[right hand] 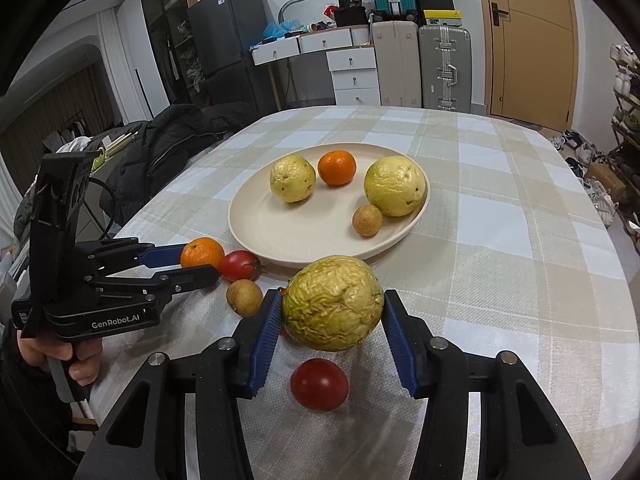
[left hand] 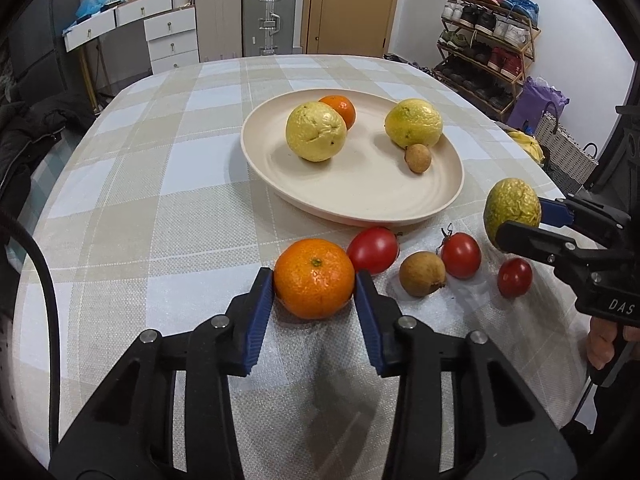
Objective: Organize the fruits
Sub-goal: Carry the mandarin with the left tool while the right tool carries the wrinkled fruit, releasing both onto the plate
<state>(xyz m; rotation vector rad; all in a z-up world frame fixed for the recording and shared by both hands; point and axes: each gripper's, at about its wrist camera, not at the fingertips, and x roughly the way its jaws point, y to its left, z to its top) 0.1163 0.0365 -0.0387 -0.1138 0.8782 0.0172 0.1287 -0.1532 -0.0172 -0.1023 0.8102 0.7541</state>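
Note:
My left gripper (left hand: 314,280) is shut on an orange mandarin (left hand: 314,278) that sits on the table; it also shows in the right wrist view (right hand: 202,254). My right gripper (right hand: 332,308) is shut on a wrinkled yellow-green fruit (right hand: 334,304) and holds it above the table, near the plate's front edge; the left wrist view shows it too (left hand: 512,208). The cream plate (left hand: 360,200) holds two yellow fruits (left hand: 316,132) (left hand: 414,122), a small mandarin (left hand: 338,110) and a brown longan (left hand: 418,158).
Loose on the checked tablecloth in front of the plate lie three red tomatoes (left hand: 374,248) (left hand: 460,254) (left hand: 515,277) and a brown longan (left hand: 422,273). A dark jacket (right hand: 168,148) hangs at the table's left. Suitcases, drawers and a shoe rack (left hand: 484,40) stand beyond.

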